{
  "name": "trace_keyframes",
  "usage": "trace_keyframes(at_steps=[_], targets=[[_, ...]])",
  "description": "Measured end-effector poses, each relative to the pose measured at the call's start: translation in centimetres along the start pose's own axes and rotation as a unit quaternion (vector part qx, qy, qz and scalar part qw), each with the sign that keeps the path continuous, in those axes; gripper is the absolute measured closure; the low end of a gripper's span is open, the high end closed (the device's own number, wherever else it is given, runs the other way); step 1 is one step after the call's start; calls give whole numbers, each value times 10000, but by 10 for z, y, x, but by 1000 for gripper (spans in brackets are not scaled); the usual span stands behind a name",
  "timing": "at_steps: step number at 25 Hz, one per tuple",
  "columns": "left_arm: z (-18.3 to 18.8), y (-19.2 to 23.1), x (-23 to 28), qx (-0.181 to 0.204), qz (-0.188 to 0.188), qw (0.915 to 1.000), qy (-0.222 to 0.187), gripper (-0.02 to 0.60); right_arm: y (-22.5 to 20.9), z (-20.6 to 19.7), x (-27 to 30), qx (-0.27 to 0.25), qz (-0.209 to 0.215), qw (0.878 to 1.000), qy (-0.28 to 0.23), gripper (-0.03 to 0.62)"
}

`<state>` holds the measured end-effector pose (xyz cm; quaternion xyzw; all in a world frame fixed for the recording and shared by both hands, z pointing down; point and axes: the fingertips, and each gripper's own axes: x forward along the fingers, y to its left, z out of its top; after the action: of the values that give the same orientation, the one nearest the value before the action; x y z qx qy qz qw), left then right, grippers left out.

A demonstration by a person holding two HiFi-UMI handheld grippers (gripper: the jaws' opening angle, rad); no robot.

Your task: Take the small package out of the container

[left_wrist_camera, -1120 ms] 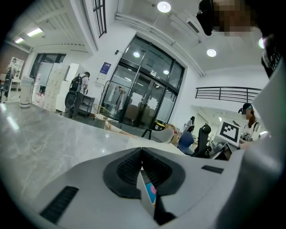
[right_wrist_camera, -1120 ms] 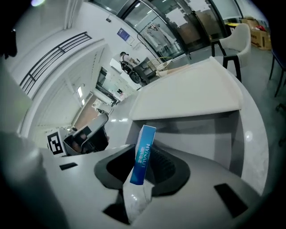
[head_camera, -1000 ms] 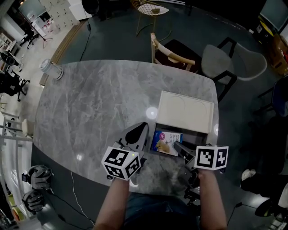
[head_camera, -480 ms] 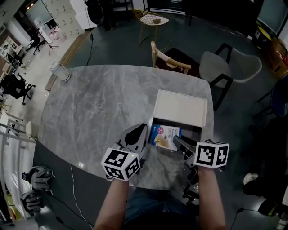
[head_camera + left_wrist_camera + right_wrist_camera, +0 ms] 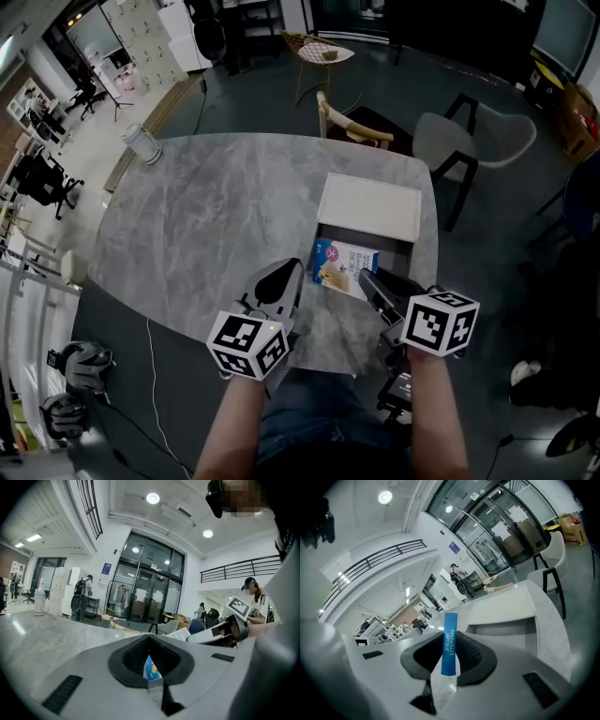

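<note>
One small package (image 5: 345, 267), blue and white, is held just in front of the open end of the white container (image 5: 368, 204). We see the right gripper (image 5: 367, 283) clamped on its near right corner, a blue edge standing upright between the pads. The left gripper (image 5: 296, 268) points at the package's left end, its jaws drawn almost to a point with a blue corner between them. Both forearms reach in over the table's (image 5: 206, 225) near edge, marker cubes uppermost. The container sits close to the right edge, and bare marble lies open to our left.
</note>
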<state>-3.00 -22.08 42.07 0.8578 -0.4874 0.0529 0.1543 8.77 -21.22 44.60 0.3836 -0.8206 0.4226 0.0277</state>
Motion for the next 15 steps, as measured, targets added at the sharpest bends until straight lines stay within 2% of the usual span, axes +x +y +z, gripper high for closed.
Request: trace_keyframes(at_steps=[6,15], targets=[[9,1,-6,49,-67,9999,-142,569,17,5,-4,-561,-52,9982,-207,500],[52,8,-1,108,-292,9984,-480,569,42,33,-3,-893,-182,9945,-521,500]])
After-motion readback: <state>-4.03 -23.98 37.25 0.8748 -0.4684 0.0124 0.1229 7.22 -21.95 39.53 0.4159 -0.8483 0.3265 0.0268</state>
